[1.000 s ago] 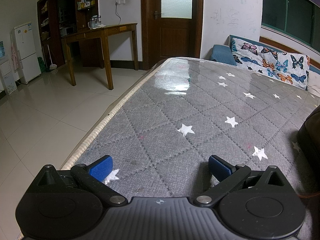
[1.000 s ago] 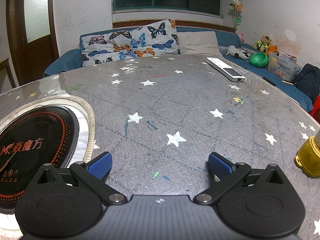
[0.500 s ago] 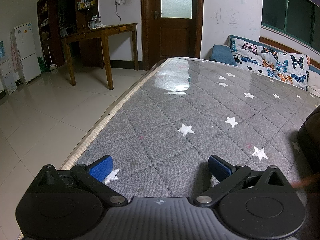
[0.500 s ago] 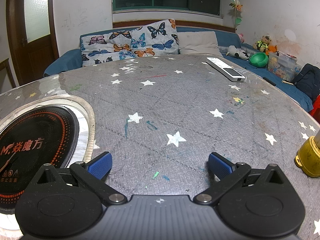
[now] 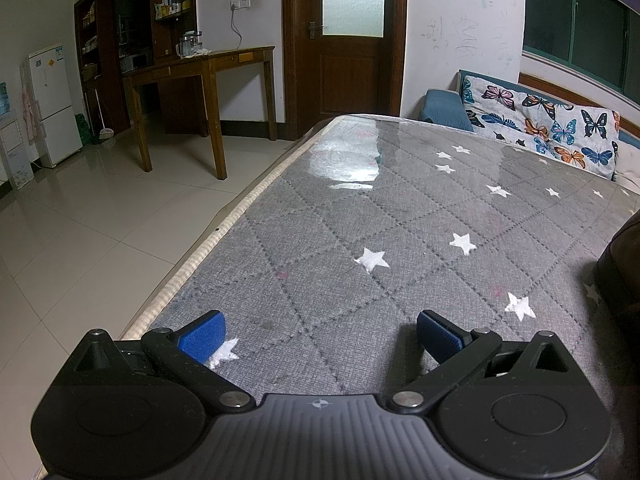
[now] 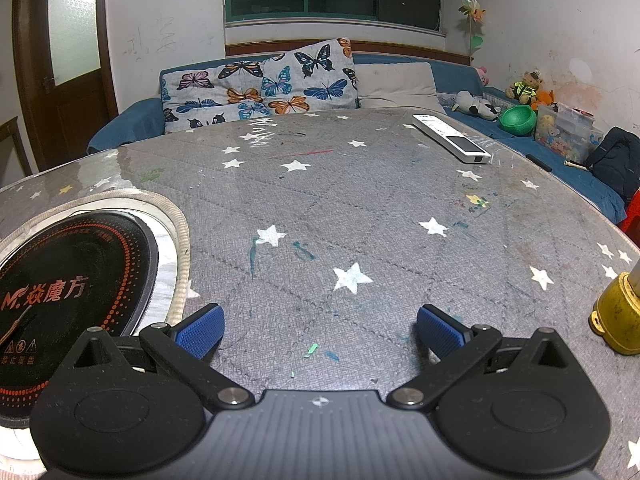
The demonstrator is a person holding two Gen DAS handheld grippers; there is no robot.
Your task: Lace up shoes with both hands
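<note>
- Left tool (image 5: pixel 318 334), black with blue pads, spread wide and empty over the grey star-patterned quilted surface (image 5: pixel 400 248).
- Dark brown shape (image 5: pixel 622 264) at the far right edge, perhaps the shoe; cannot tell.
- Right tool (image 6: pixel 320 332) gaping too, nothing held, round black induction hob (image 6: pixel 68 280) beside it.
- No lace in sight; lacing not yet begun, all of it left.

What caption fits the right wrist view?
Open right claw over grey star-patterned table cover, between black round cooktop and yellow bottle.
</note>
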